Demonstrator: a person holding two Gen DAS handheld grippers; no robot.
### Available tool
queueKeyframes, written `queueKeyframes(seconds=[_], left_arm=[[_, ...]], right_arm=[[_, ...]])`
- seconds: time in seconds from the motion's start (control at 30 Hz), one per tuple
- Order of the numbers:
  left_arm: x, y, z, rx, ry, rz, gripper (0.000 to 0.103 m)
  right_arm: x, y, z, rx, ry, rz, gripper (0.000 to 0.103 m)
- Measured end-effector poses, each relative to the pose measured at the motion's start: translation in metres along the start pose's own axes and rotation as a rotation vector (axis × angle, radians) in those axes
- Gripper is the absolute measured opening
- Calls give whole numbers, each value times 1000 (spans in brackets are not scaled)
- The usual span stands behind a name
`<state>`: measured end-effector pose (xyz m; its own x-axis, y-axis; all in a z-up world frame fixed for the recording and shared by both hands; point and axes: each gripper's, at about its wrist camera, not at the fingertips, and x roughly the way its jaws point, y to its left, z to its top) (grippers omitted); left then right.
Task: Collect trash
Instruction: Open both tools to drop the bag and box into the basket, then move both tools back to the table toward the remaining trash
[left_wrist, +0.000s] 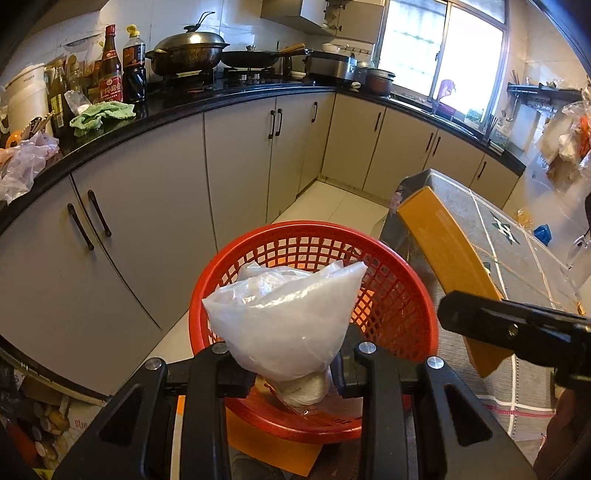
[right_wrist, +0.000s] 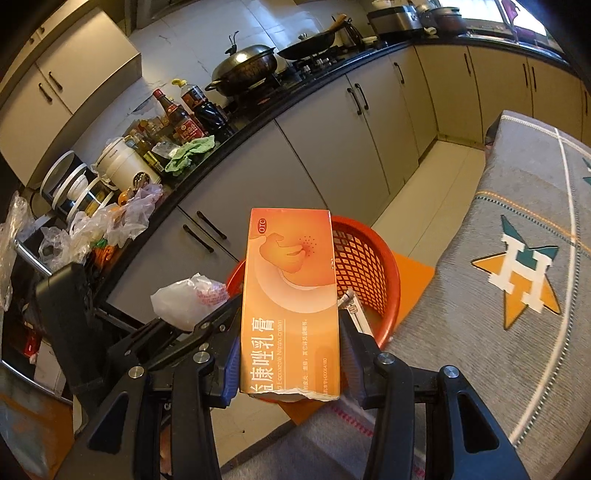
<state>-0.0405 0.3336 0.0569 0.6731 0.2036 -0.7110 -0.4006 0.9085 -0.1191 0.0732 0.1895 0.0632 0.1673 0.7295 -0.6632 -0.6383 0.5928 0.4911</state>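
A crumpled clear plastic bag (left_wrist: 288, 317) is pinched in my left gripper (left_wrist: 291, 373), which is shut on its lower end, directly above the red mesh basket (left_wrist: 399, 295). The same bag (right_wrist: 184, 301) shows at left in the right wrist view, held by the other tool. An orange medicine carton (right_wrist: 291, 295) with a torn bottom edge stands upright between the pads of my right gripper (right_wrist: 290, 365), shut on it, just over the near rim of the red basket (right_wrist: 369, 258). In the left wrist view that carton (left_wrist: 450, 266) slants beside the basket's right side.
The basket stands on an orange sheet (right_wrist: 413, 273) on the floor, beside a table with a grey patterned cloth (right_wrist: 517, 258). A black countertop (left_wrist: 177, 107) carries bottles, a green rag (left_wrist: 103, 114), pans and loose plastic bags (right_wrist: 110, 218). Beige cabinets (left_wrist: 236, 173) line the floor.
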Motion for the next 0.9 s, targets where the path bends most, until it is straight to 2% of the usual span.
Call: queueKeyframes(seconds=[0.57,0.7,0.9], left_arm=[[22,7,-2,-9,32,9,31],[23,8,-2,-12,33,13,45],[19,6,-4,-6,26,20,51]], right_arm=[[37,-9,10,48,37,-10,52],[37,-11,10,54,34,-10,52],[25,-12,9,55,14,-10,52]])
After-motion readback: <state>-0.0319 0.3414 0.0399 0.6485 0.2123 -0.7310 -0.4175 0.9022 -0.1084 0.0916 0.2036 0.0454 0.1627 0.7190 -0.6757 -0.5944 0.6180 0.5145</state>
